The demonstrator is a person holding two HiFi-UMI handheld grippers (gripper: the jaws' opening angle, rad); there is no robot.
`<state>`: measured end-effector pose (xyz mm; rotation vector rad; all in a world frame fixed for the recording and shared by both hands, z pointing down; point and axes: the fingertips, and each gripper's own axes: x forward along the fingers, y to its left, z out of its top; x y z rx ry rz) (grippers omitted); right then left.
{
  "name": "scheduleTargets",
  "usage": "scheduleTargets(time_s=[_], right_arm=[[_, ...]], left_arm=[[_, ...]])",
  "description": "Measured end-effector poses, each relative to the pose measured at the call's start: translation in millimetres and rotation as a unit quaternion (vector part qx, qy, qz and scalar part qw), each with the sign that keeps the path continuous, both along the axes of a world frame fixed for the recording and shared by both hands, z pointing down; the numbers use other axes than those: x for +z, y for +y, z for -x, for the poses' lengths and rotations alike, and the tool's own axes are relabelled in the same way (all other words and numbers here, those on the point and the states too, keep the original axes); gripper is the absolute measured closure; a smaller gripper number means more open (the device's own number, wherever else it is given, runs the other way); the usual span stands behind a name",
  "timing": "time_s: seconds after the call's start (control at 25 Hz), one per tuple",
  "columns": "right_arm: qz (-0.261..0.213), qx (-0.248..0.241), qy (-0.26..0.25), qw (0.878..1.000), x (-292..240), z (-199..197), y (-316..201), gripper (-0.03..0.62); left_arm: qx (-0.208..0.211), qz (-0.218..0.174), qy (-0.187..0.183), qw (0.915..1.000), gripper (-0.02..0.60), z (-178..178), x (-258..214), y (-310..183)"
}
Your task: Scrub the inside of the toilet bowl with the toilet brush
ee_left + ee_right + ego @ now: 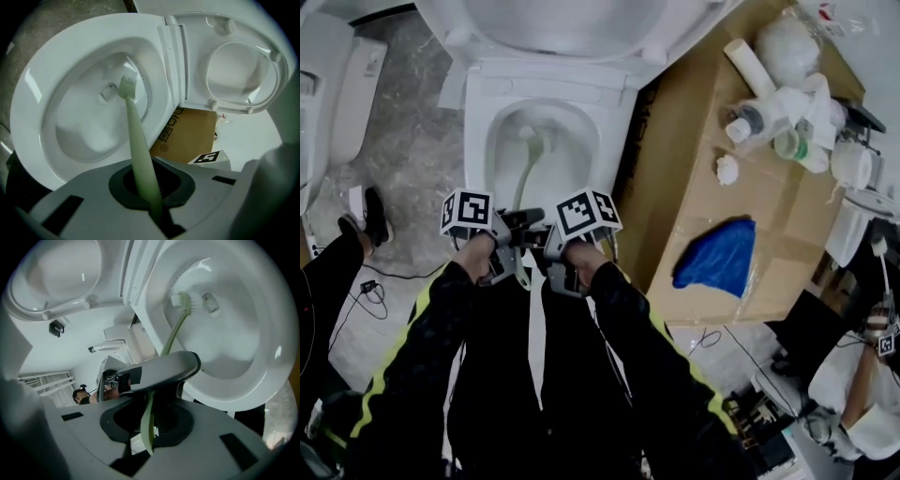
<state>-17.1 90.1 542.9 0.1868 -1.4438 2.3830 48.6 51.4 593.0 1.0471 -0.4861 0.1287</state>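
Brush (127,87) head lies deep in the bowl (29,93), by its inner wall. Our left gripper (151,191) and, behind it, our right gripper (147,427) both pinch the handle. We judge scrubbing in hand; next we must sweep the bristles round the wall.

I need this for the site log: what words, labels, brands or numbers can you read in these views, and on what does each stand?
"R" in a circle: on the cardboard box, at the end of dark sideways print; the rest of that print is too distorted to read.
Marker cubes: black-and-white square patterns only, no words.
Bottles on the box: labels too small to read.
Toilet bowl and toilet brush: no print visible.
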Motion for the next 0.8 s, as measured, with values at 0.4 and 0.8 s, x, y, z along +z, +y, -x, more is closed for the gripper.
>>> scheduleTargets(time_s=[0.4,0.8], right_arm=[[-0.044,-0.008,-0.02,0.999,-90,-20,9,0.533],[-0.058,-0.009,-0.032,0.998,-149,-27,28,0.533]], left_arm=[[-0.004,-0.045,-0.006,0.999,0.572,-18,-93,4],[-0.013,-0.059,-0.005,0.9981,0.572,-26,-155,21]])
